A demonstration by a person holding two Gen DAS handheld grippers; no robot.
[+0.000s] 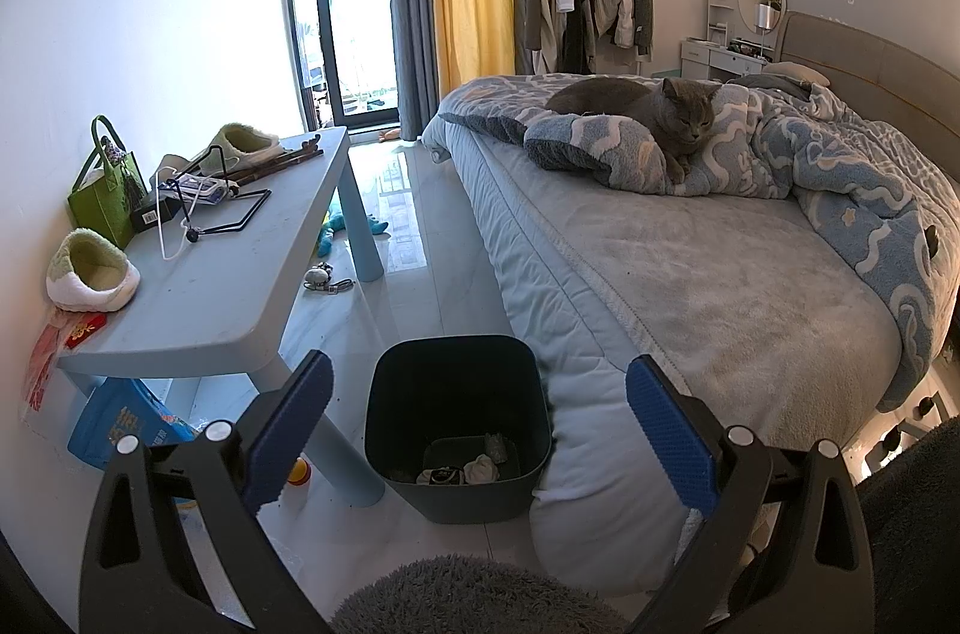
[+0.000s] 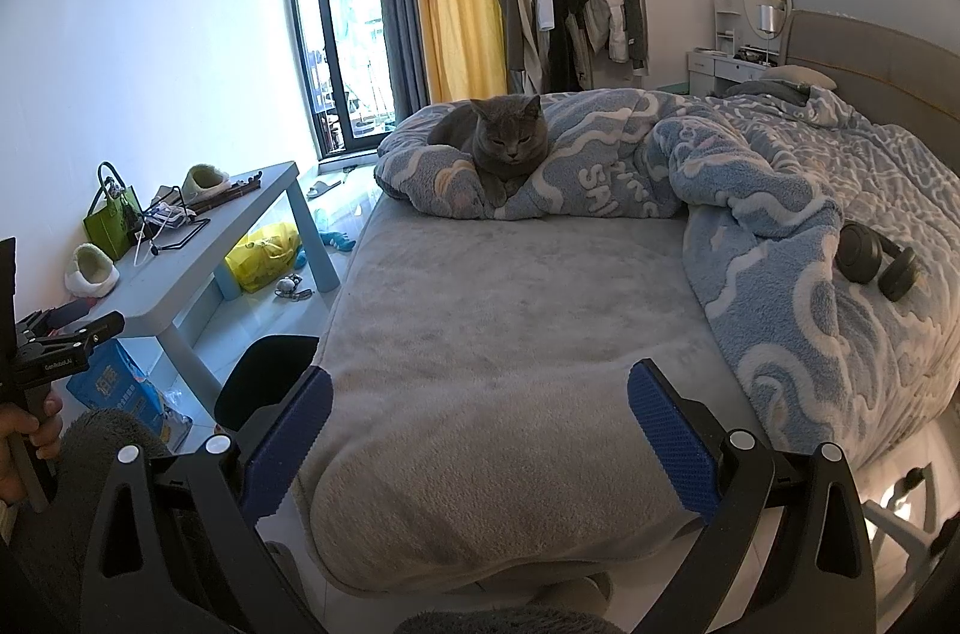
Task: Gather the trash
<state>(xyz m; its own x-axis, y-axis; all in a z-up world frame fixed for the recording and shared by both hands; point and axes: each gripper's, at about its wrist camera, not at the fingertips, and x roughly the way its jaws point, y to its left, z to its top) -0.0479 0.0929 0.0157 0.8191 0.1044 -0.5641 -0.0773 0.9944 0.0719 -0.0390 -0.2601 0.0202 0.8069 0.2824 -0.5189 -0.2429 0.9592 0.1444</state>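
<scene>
Logging the dark bin first: it's sitting on the floor w/ one side touching the bed edge and the blue table's near leg just beside it. Trash pieces are lying at its bottom, a few crumpled white/grey bits; I can't tell what they are. In the right wrist view only a dark corner of the bin is showing.

Left gripper: I'm holding it above the bin, tongs spread wide, nothing btwn them.
Right gripper: I'm hovering it over the bed's grey cover, tongs also spread wide, nothing btwn them.

Other items:
- grey cat is lying on the blue blanket
- black headphones are resting on the blanket, well apart from the cat
- 2 slippers and a green bag are sitting on the table
- yellow bag is lying under the table
</scene>
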